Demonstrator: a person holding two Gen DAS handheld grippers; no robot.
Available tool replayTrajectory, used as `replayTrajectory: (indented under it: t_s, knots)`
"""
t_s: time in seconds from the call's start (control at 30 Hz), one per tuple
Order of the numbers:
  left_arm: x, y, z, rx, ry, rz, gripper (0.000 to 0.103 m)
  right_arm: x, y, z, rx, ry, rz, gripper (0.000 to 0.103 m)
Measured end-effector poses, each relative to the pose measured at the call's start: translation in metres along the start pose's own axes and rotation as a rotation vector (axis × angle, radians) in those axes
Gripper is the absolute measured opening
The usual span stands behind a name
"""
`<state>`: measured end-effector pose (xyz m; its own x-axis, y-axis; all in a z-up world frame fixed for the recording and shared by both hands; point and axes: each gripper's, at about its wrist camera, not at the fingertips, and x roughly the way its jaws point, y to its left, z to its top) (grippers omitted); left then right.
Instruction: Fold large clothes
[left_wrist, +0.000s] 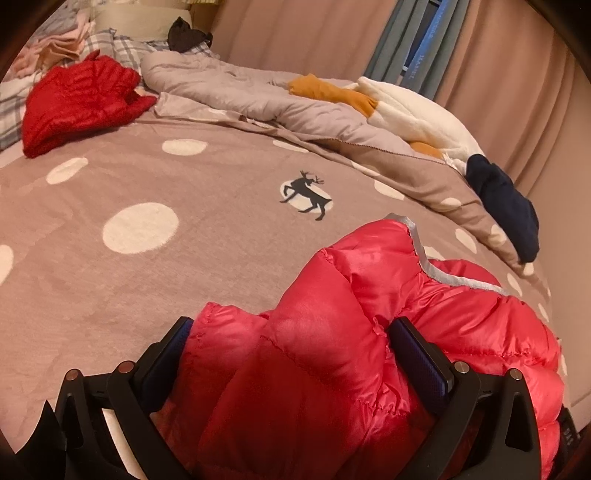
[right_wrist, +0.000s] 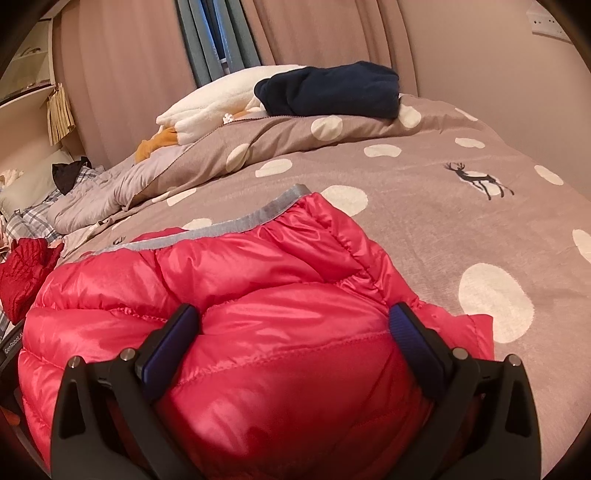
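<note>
A puffy pink-red down jacket (left_wrist: 369, 295) with a grey trim edge (left_wrist: 436, 273) lies bunched on the bed's near side; it also shows in the right wrist view (right_wrist: 258, 266). My left gripper (left_wrist: 291, 332) has its fingers wide apart, with a thick fold of the jacket bulging between them. My right gripper (right_wrist: 295, 325) stands the same way, fingers spread around a puffy part of the jacket. Both sets of blue pads press against the fabric's sides.
The bed has a brown duvet cover (left_wrist: 166, 266) with white dots and a deer print. A darker red jacket (left_wrist: 81, 99) lies at the far left. A rumpled grey quilt (left_wrist: 229, 88), a white and orange plush (left_wrist: 399, 103) and a folded navy garment (right_wrist: 328, 88) lie by the curtains.
</note>
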<state>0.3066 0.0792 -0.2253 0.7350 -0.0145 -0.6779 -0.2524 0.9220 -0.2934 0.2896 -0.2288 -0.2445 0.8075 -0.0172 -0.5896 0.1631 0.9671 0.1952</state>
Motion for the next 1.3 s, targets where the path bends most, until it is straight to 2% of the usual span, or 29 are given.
replayTrajectory:
  t_s: [0.23,0.33,0.4,0.5,0.67,0.77,0.87,0.97,1.03,1.13,1.2,1.3]
  knots:
    - [-0.044,0.007,-0.003,0.003,-0.097,0.058,0.103,-0.029,0.007,-0.001,0.037,-0.057,-0.021,0.103]
    - [-0.067,0.018,-0.003,-0.002,-0.146,0.024,0.103,-0.044,0.017,-0.001,0.032,-0.058,0.04,0.103]
    - [-0.074,0.027,-0.005,-0.028,-0.144,0.023,0.103,-0.055,0.027,-0.001,0.014,-0.074,0.079,0.103]
    - [-0.074,0.042,-0.011,-0.089,-0.111,-0.032,0.103,-0.07,0.045,-0.003,-0.041,-0.102,0.109,0.103]
    - [-0.059,0.058,-0.021,-0.169,0.029,-0.084,0.103,-0.075,0.072,-0.012,-0.157,-0.091,0.099,0.103]
    - [-0.052,0.061,-0.033,-0.194,0.106,-0.151,0.103,-0.071,0.078,-0.017,-0.18,-0.064,0.093,0.103]
    - [-0.045,0.067,-0.047,-0.271,0.193,-0.277,0.103,-0.065,0.082,-0.02,-0.189,-0.047,0.082,0.103]
    - [-0.047,0.056,-0.051,-0.243,0.201,-0.339,0.103,-0.059,0.086,-0.024,-0.206,-0.021,0.034,0.103]
    - [-0.043,0.046,-0.054,-0.248,0.242,-0.406,0.103,-0.056,0.086,-0.025,-0.201,-0.014,0.018,0.103]
    - [-0.038,0.041,-0.054,-0.24,0.237,-0.423,0.103,-0.057,0.083,-0.026,-0.187,-0.003,0.004,0.103]
    - [-0.035,0.046,-0.051,-0.287,0.254,-0.466,0.103,-0.055,0.08,-0.026,-0.17,0.012,0.002,0.103]
    - [-0.031,0.05,-0.05,-0.353,0.274,-0.571,0.102,-0.046,0.076,-0.03,-0.146,0.054,0.015,0.103]
